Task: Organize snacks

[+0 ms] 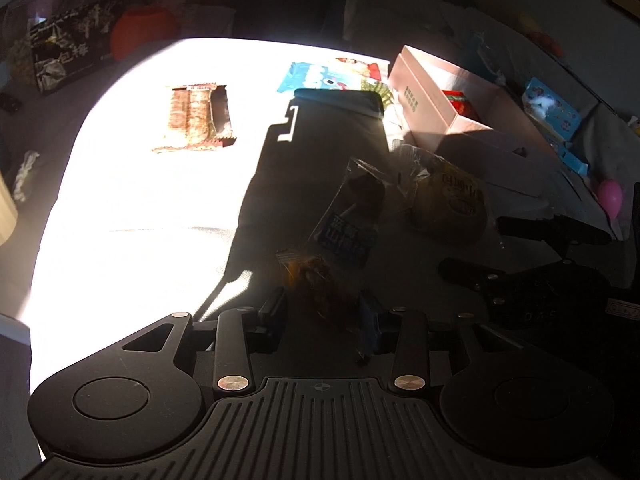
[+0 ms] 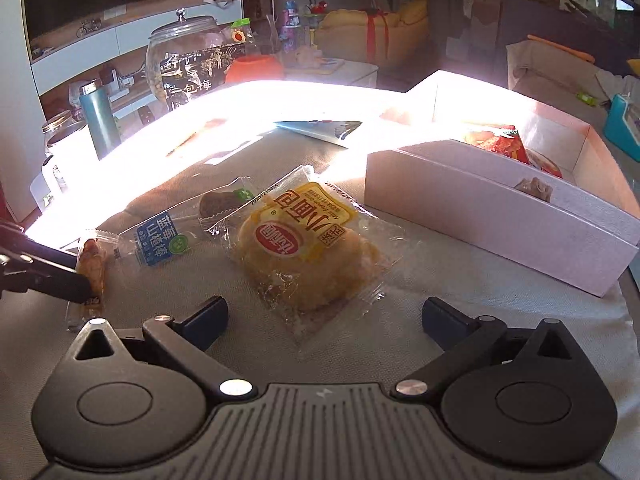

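Holding a small clear-wrapped snack (image 1: pixel 320 280) in the left gripper (image 1: pixel 325 312), pads pinching its near end, while the right gripper (image 2: pixel 324 318) hangs spread wide w/ nothing between the jaws, just short of the bread bun pack (image 2: pixel 308 248). I read this as mid-sort: the pink box (image 2: pixel 496 216) at the right side of the table (image 2: pixel 440 320) already has a red packet (image 2: pixel 500 144) and something brownish inside, so loose packs go there next. The blue-label hawthorn stick pack (image 2: pixel 164 238) lies beside the bun, toward the left gripper. Next move, imo: carry the pinched snack over the box wall and let go w/o dragging it across the bun; crinkly film is slippery, so the grip could slide. The right side needs to come fwd and close across the bun, which is soft and may squash. Left wrist view gives what the right can't: a long wafer pack (image 1: pixel 194 120) out in the sun patch toward the far edge, and a light-blue bag (image 1: pixel 324 76) next to the box's far end. Right wrist view shows the left finger (image 2: pixel 56 276) from the side, pressed on the snack, plus the box interior; glare washes out the far edge there, so can't read what sits in it.
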Tool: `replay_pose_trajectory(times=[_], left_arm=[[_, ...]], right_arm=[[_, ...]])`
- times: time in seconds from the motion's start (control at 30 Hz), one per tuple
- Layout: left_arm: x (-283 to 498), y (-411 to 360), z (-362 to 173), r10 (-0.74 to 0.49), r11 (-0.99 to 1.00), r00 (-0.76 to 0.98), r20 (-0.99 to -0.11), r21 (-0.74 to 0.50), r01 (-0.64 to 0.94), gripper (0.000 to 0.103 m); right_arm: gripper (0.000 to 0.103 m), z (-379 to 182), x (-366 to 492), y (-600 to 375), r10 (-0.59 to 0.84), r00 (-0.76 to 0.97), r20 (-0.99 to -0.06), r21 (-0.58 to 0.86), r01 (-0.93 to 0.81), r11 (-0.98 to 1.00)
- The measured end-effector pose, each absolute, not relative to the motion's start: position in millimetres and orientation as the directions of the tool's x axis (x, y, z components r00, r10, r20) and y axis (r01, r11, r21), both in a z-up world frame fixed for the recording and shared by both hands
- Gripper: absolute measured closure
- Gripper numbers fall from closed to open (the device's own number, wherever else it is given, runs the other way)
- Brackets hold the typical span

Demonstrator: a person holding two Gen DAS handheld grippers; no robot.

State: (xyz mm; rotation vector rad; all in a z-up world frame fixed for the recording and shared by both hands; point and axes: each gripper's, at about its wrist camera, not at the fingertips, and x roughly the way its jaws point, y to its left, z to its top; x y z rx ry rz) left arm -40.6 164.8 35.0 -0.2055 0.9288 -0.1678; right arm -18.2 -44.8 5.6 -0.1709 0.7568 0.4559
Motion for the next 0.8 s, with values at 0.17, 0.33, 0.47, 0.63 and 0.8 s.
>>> replay_pose_trajectory(times=[0.17,0.33,0.47,0.63,0.8], left_arm=[[-38,157,32,-0.214,0.974,0.621,-0.754,-0.216,0.073,0.060],[-41,165,30,-0.218,0.970,0.634,-0.742,-0.236,0.056,0.069],[-44,168,32,-0.206,0.971,0.642,-0.739,-0.237,0.039,0.072],[-49,167,34,-0.216,0.970,0.631,-0.745,-0.235,0.054,0.073],[-48,176,34,-0.145,0.981,0.648,-0.748,-0.194,-0.004,0.073]], right_arm=[[0.000,7,-16,-44,0.339,0.628,-0.701,0.014,-0.462,0.887],[0.000,6,-17,-44,0.342,0.629,-0.698,0.013,-0.467,0.884],[0.000,6,-17,-45,0.344,0.626,-0.700,0.014,-0.469,0.883],[0.000,15,-23,-46,0.322,0.651,-0.687,0.004,-0.440,0.898],[0.016,41,-26,-38,0.485,0.564,-0.668,0.152,-0.535,0.831]])
